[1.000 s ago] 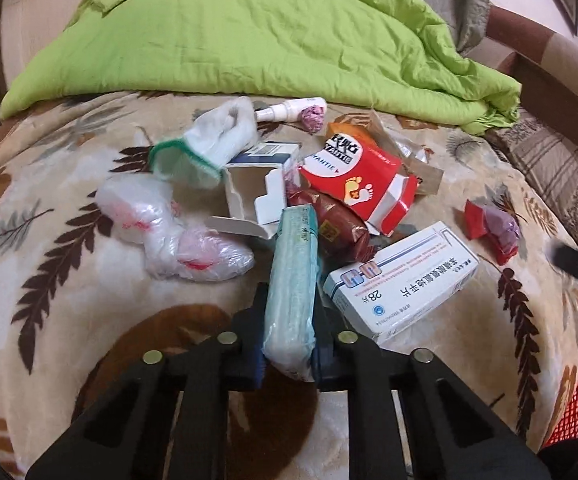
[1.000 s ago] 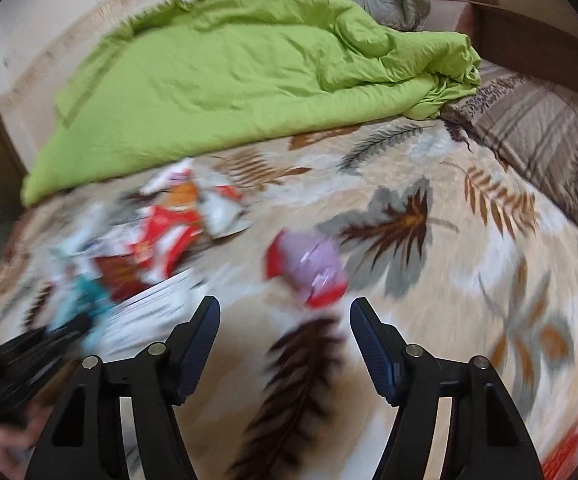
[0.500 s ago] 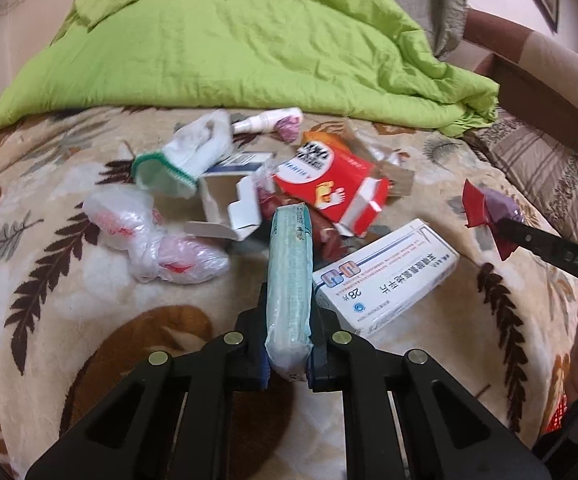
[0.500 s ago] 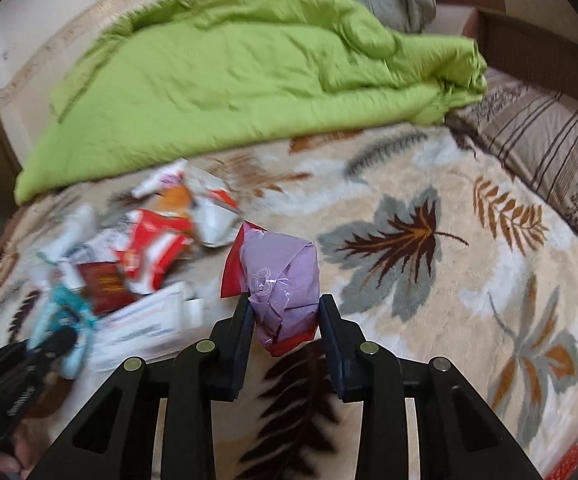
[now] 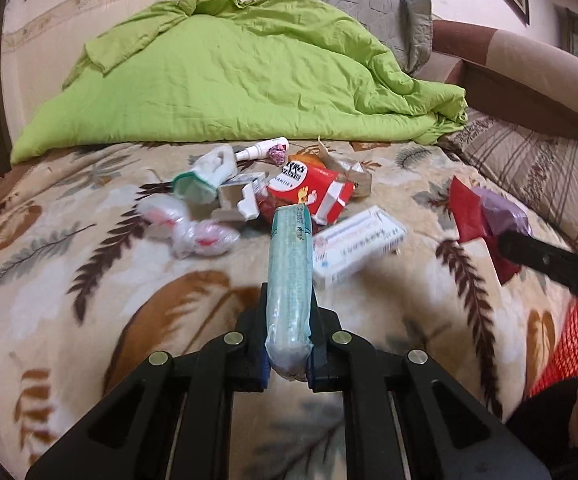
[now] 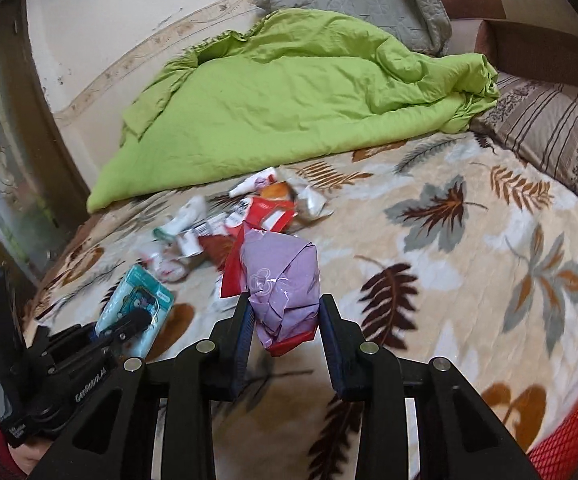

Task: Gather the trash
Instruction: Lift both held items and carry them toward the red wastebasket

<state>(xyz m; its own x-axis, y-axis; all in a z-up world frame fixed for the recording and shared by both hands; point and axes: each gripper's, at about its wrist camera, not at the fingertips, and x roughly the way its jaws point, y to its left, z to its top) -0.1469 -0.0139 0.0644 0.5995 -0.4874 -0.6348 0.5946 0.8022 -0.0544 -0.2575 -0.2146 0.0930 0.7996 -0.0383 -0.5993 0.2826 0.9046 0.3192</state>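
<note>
Lifting is what has changed over the last second: the right gripper, which stood wide open and empty above the bed, is now seen closed on the purple-and-red wrapper, and that wrapper is carried clear of the blanket. The left gripper is likewise raised higher than before, its fingers pressed flat against the teal tissue pack, which has been held throughout. Both grippers are thus judged loaded, so a drop into the red mesh basket, glimpsed at the lower right edge, is probably called for next. The pack's long axis is laid along the fingers, its free end pointed forward toward the remaining litter, slightly upward. The wrapper is crumpled, its longer side also directed away from the camera. Much trash is left on the bed.
</note>
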